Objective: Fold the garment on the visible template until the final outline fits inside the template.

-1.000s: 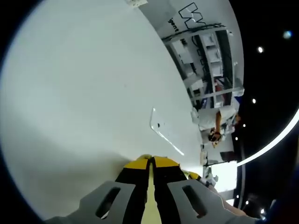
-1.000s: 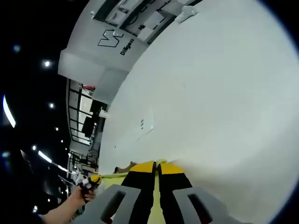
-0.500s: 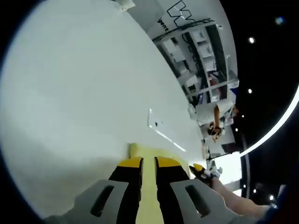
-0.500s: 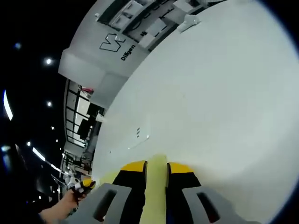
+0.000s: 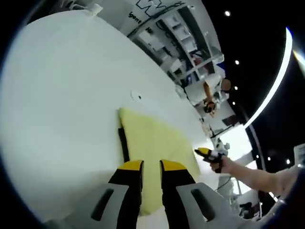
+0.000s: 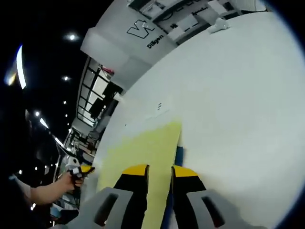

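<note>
White desk (image 5: 57,95) under both tools, yellow garment (image 5: 152,143) lay flat ahead of left tool (image 5: 151,167), jaws spread, right tool (image 6: 159,170) likewise spread above garment edge.

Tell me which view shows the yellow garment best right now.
The left gripper view: the yellow garment lies spread with its far corner visible. The right gripper view shows it foreshortened, partly behind the jaws.

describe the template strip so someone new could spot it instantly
Start from the large white table; a pale yellow garment lies flat on it, ahead of both grippers. The template is the thin dark strip peeking out along one long edge of that cloth, bluish in the right gripper view. It is the one dark straight band against white tabletop and yellow fabric.
</note>
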